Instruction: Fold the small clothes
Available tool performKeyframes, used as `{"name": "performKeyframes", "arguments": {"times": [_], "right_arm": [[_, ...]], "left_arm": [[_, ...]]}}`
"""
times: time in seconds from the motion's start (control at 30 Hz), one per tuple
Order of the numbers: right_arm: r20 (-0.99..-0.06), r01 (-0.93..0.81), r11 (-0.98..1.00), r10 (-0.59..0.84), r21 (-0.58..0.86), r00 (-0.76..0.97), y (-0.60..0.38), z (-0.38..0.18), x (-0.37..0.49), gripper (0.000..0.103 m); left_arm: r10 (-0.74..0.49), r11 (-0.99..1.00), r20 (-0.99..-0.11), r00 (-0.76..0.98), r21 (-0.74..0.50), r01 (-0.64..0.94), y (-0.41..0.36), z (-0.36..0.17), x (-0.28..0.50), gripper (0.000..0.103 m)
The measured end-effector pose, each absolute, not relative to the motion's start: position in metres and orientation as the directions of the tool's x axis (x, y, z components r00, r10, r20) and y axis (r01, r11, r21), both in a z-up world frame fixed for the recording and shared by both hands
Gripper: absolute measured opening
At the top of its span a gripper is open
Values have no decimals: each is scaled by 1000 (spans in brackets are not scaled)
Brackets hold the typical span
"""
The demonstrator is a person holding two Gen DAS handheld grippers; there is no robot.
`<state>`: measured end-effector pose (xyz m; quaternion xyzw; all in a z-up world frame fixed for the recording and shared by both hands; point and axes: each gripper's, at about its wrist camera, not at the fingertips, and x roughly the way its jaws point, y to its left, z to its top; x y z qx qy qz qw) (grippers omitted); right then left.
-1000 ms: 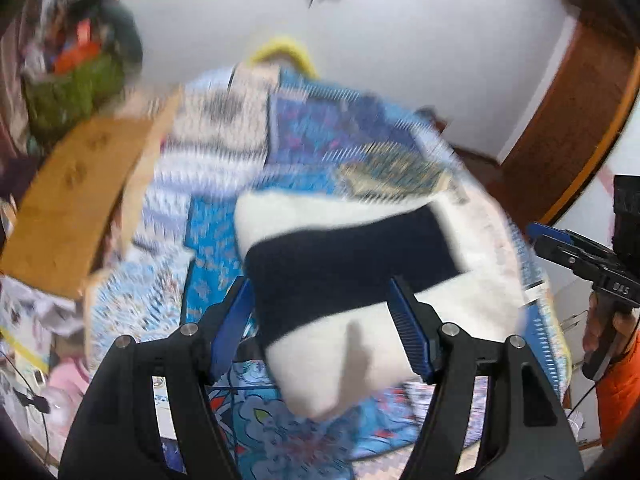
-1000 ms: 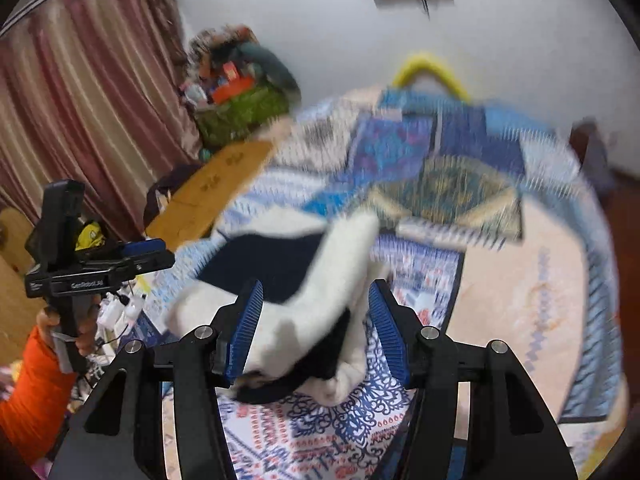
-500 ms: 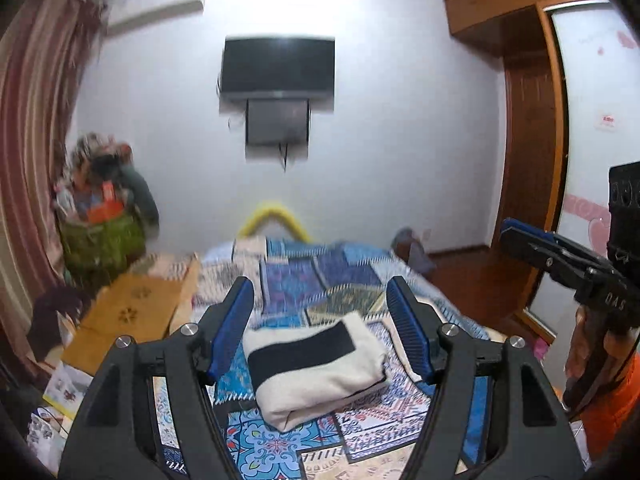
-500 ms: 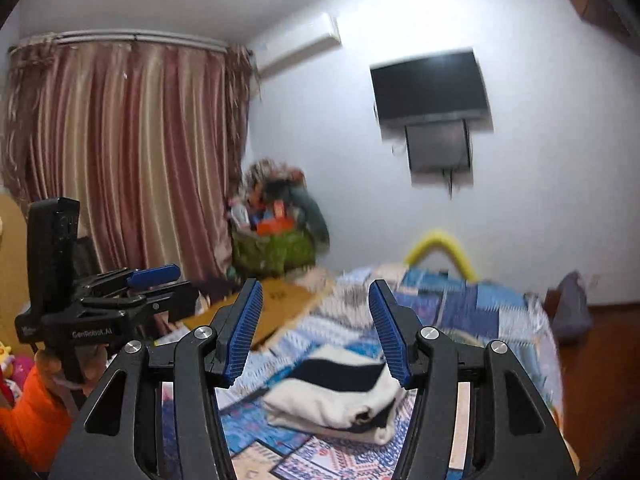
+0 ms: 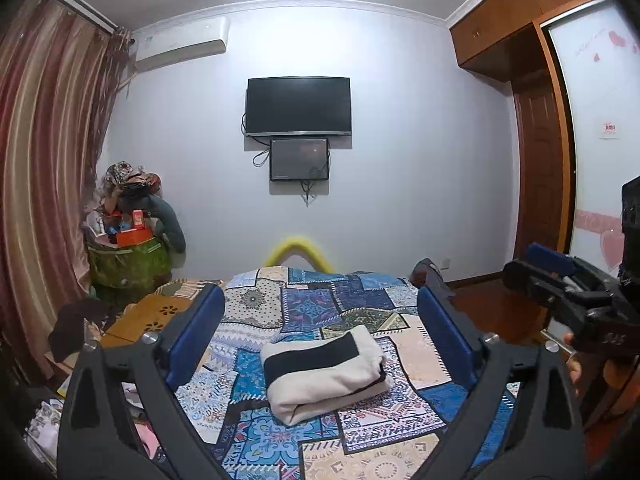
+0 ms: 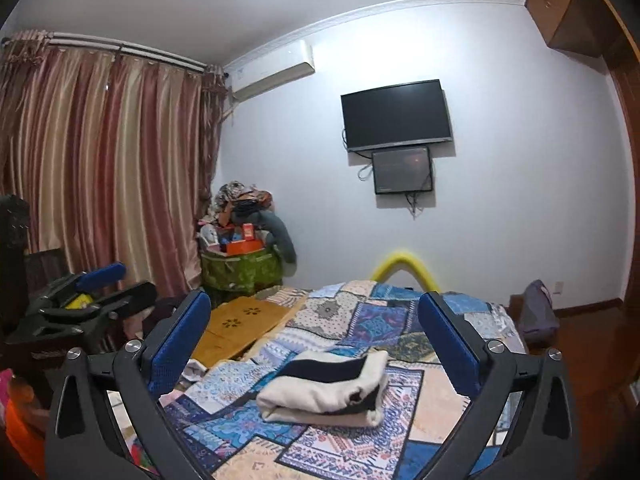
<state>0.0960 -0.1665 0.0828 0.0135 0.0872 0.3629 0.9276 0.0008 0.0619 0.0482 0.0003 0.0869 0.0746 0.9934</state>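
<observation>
1. The left gripper is spread wide and holds nothing, raised above the bed
2. The right gripper is equally wide apart and empty
3. The folded cream-and-black garment lies on the patchwork bedspread, clear of both
4. A television hangs on the far wall

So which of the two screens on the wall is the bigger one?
The top screen is bigger. It is wide and black, and the small screen hangs right under it with cables dangling.
</observation>
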Motion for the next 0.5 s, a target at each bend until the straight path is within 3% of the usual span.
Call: {"name": "performKeyframes", "arguments": {"times": [0.5], "right_arm": [[-186,-668,740,668,73,720,-170,74,87,103]], "left_arm": [[136,990,-179,974,-10,-140,63,42,-3,102]]}}
